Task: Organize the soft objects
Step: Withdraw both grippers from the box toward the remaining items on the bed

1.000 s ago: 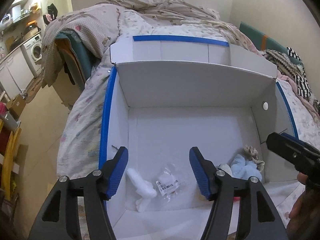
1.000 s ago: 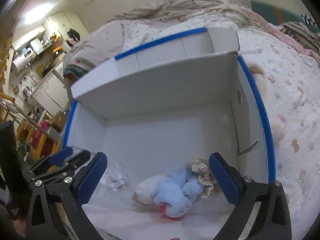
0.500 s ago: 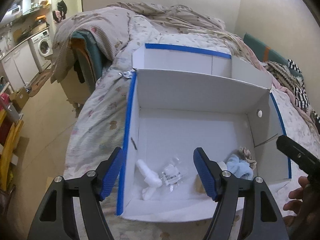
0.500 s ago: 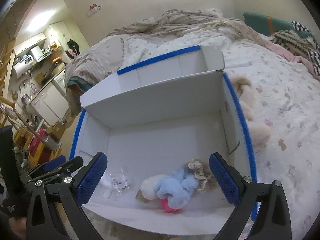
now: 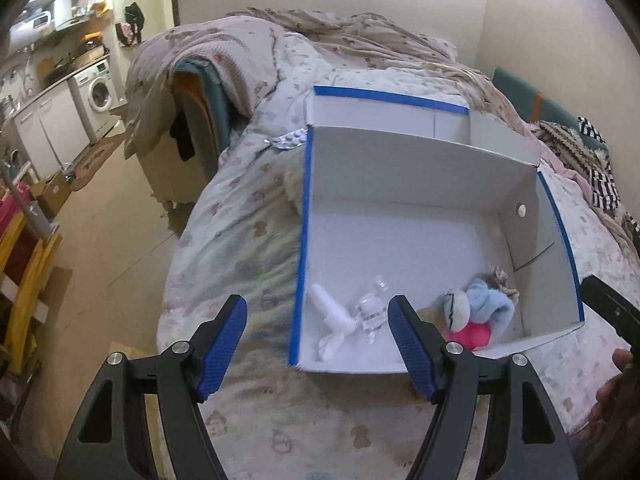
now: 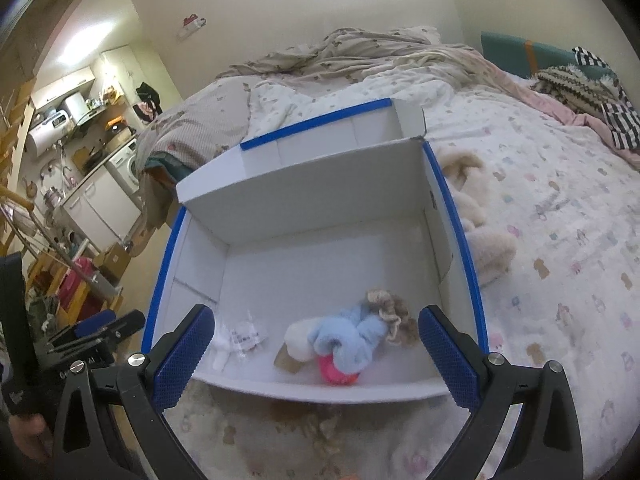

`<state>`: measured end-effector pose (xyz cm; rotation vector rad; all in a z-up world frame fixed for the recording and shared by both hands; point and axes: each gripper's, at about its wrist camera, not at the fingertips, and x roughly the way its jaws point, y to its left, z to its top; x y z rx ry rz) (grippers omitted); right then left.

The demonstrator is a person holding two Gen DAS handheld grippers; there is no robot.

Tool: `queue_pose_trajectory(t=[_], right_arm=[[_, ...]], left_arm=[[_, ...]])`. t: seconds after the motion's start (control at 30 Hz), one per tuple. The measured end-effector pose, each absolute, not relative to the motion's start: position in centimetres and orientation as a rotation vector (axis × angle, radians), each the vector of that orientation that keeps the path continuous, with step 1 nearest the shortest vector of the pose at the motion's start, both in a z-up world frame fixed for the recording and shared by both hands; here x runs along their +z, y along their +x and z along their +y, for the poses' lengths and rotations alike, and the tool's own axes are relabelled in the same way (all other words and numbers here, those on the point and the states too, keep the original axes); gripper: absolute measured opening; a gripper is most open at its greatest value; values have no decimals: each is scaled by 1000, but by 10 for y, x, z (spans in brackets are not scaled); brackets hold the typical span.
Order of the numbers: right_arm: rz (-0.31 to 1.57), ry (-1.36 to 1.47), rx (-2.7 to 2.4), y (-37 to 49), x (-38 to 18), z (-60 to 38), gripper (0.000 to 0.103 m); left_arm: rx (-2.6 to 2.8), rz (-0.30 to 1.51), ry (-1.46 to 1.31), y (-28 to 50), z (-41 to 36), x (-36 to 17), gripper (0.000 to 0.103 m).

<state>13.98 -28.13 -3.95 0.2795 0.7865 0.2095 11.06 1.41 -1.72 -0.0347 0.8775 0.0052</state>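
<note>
A white cardboard box with blue-taped edges [image 5: 420, 240] [image 6: 320, 248] lies open on the bed. Inside, near its front wall, lie a light blue plush [image 5: 490, 308] [image 6: 352, 334], a pink plush [image 5: 474, 334] [image 6: 336, 372], a beige frilly scrunchie [image 6: 390, 310], a white soft piece [image 5: 332, 314] and a clear plastic packet [image 5: 370, 312] [image 6: 244, 336]. My left gripper [image 5: 318, 346] is open and empty, above the bed before the box's front left corner. My right gripper [image 6: 316, 356] is open and empty, above the box's front wall.
A cream plush [image 6: 480, 224] lies on the bed against the box's right side. A blister pack [image 5: 288, 140] lies by the box's far left corner. Crumpled blankets [image 5: 340, 44] cover the bed's far end. The bed's left edge drops to the floor [image 5: 112, 216].
Both grippers have drawn back and up from the box; its front wall now shows whole. Both stay open and empty.
</note>
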Motion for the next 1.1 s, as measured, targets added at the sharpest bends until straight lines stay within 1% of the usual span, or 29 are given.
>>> queue_pose_trajectory(t=[0.37,0.63,0.8,0.97,1.1], right_arm=[[817,224,211,110,-48,-280,103],[868,254,186,97,-59,-289,103],[901,309,183,92,-66,-292,103],[977,298,148,97,-80,-289,103],[1083,345,114,107,-102,-297,103]], left_arm=[[17,910,-74,82,23,-27,71],[16,938,-62,68,21,-38,71],[40,993,-84,65,23,-51,71],[54,1052,-101,68,25,-65,71],[55,1089,-118,72,23,-75,71]])
